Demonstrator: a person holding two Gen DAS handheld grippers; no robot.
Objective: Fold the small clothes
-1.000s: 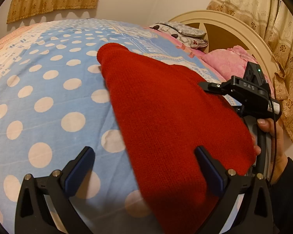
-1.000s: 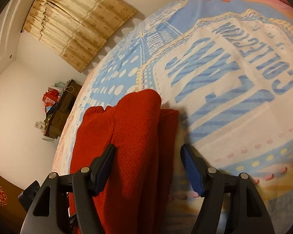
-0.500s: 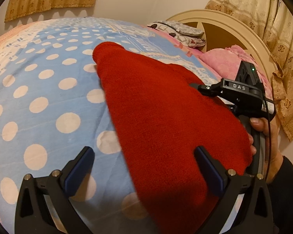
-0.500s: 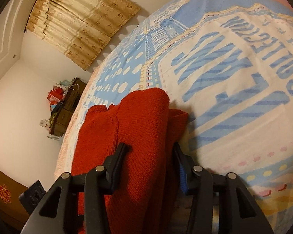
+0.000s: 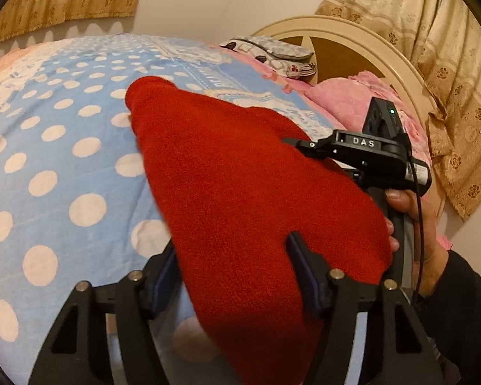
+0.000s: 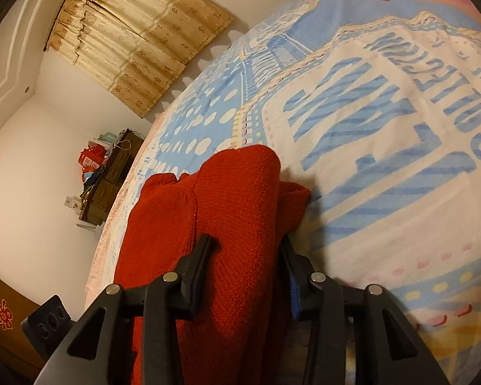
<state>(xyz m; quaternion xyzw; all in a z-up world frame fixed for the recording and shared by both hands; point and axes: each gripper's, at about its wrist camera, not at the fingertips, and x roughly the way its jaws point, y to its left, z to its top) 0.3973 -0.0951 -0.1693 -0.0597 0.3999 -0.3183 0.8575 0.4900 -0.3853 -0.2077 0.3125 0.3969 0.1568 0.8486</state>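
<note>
**Closing both tools on the red knit garment**

Left wrist view: your left tool [image 5: 234, 269] points down at the bed [image 5: 64, 166], which is covered by a blue spread with pale dots. The red knit garment [image 5: 240, 192] lies on that spread, running from a rounded end far up the bed down to the tool. The jaws are closing with the garment's near edge between them. One finger [image 5: 308, 276] sits against the red fabric on top; the other finger [image 5: 163, 276] is at the garment's left edge, partly tucked under it. Whether the pads press the cloth yet cannot be told. At the right of the frame your right hand [image 5: 423, 234], in a dark sleeve, holds the handle of the other tool. Beyond it are a pink blanket [image 5: 352, 96], a cream headboard [image 5: 352, 41] and patterned curtains [image 5: 449, 64].

Right wrist view: your right tool [image 6: 243, 256] points down at the same garment [image 6: 234, 199], here a raised fold with a second layer beside it. The jaws are closing, half open, and both fingers [image 6: 198, 266] touch the sides of the fold. The spread to the right carries large blue letters. A dark cabinet [image 6: 109, 179] with clutter stands at the far wall.
</note>
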